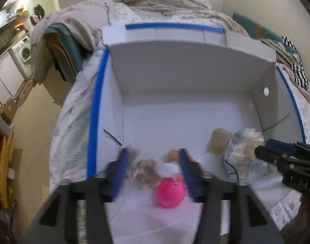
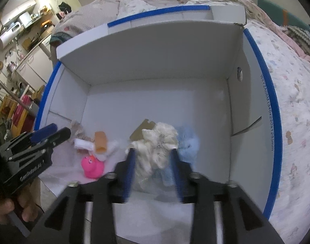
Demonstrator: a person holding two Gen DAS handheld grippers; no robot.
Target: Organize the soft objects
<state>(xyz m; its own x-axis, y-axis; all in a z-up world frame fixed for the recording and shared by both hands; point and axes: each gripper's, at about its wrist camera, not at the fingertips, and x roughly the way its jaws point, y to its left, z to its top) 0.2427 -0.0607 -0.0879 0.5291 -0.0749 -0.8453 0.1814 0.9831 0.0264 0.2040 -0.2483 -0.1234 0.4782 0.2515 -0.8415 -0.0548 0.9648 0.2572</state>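
Both pairs of jaws stand about half open over a white box, and neither presses on anything.

The left gripper (image 1: 153, 163) has its blue fingers (image 1: 119, 172) spread either side of a small heap. A curly grey-beige fluffy piece (image 1: 143, 169) lies just inside the finger at 9 o'clock, whether touching it I cannot tell. A pink plush toy (image 1: 171, 193) sits low in the gap, close to the finger at 3 o'clock. White cloth and an orange piece (image 1: 173, 153) show between them, toward 12 o'clock.

The right gripper (image 2: 152, 158) is likewise parted. A cream fluffy bundle (image 2: 157, 146) fills the gap between its jaws, motion blur hiding whether the pads still brush it. A light blue plush (image 2: 187, 144) lies just outside the finger at 3 o'clock, against the bundle. A brown card piece (image 2: 141, 129) pokes out behind the bundle at 11 o'clock.

From the right wrist, the pink toy and its neighbours lie at 9 o'clock of the cream bundle, apart from it, with the left gripper reaching in beyond them, held by a hand (image 2: 6, 211).

All of these rest on the near floor of the white box (image 2: 155, 61), whose flaps are edged with blue tape (image 1: 96, 109). The box sits on a bed with a pale patterned cover (image 2: 293, 93).
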